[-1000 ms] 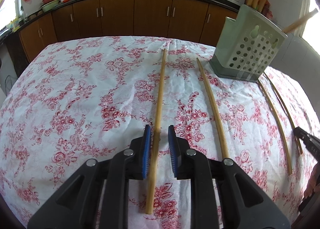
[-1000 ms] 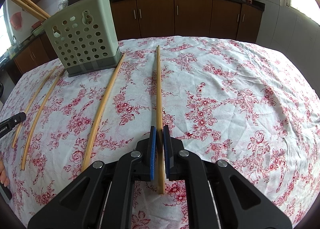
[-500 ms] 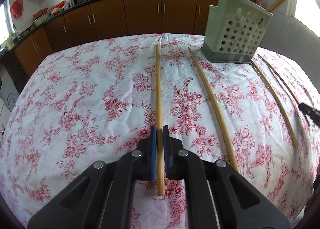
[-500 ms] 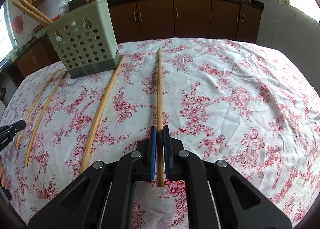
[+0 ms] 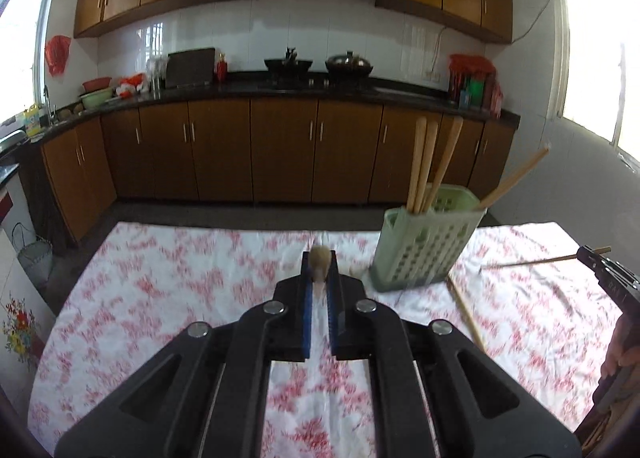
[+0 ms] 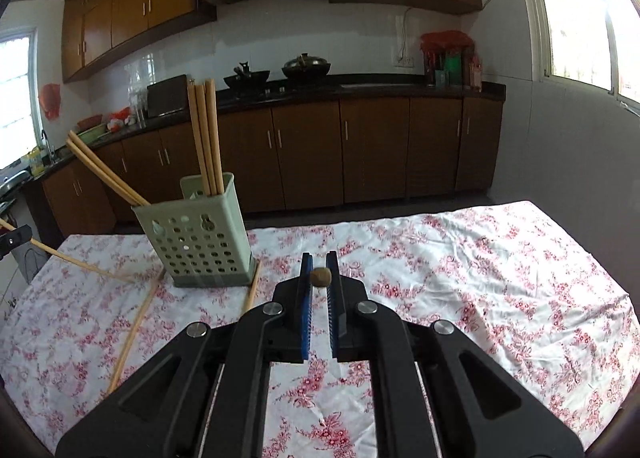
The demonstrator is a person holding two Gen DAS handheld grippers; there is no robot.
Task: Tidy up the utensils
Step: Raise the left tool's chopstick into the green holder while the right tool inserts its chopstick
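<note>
My left gripper [image 5: 319, 264] is shut on a long wooden chopstick [image 5: 320, 257], which I see end-on between the blue pads, lifted off the floral tablecloth [image 5: 160, 298]. In the same way, my right gripper [image 6: 320, 264] is shut on another chopstick [image 6: 321, 277], also raised and pointing straight ahead. The green perforated utensil holder [image 5: 428, 248] [image 6: 200, 244] stands upright at the back of the table between the two grippers, with several chopsticks [image 6: 206, 138] in it. Each wrist view shows the other gripper's tip at its edge with the held stick [image 5: 536, 260] [image 6: 76, 262] slanting down to the cloth.
Loose chopsticks [image 6: 134, 324] [image 6: 252, 290] lie on the cloth beside the holder, and one [image 5: 466, 312] shows in the left wrist view. A hand [image 5: 624, 346] is at the right edge. Brown kitchen cabinets [image 5: 280, 154] stand behind the table.
The left jaws closed on their chopstick. Both grippers then rose and tilted up, lifting the near ends of their chopsticks off the cloth; the kitchen wall now fills the upper view.
</note>
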